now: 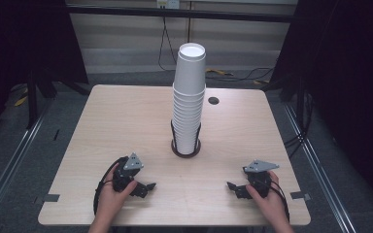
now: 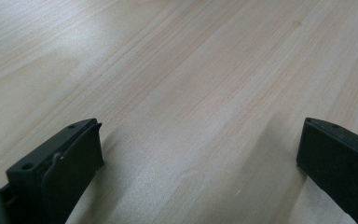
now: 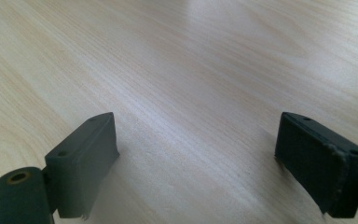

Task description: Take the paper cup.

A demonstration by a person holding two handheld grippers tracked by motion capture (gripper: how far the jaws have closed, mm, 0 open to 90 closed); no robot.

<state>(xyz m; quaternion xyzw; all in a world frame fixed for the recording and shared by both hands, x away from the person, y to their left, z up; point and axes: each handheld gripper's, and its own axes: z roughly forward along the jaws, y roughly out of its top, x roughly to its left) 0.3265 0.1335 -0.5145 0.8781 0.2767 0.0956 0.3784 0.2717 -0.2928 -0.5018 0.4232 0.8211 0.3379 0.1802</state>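
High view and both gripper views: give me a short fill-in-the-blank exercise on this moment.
1. The stack of white paper cups stands in a black ____ on the table.
2. The left gripper has its jaws ____, with bare wood between them.
3. The right gripper rests on the table and holds ____.
4. The small dark hole in the tabletop lies to the ____ of the stack.

Missing words: holder; open; nothing; right

The pale wood-grain rectangular worktop (image 1: 102, 136) has a small dark round grommet hole (image 1: 213, 100) near its far edge. Grey strips of tape (image 1: 51, 197) mark its near corners. Beyond it lies a grey carpeted floor (image 1: 121, 77), where black cables (image 1: 164, 43) hang against a light panelled wall (image 1: 126, 39).
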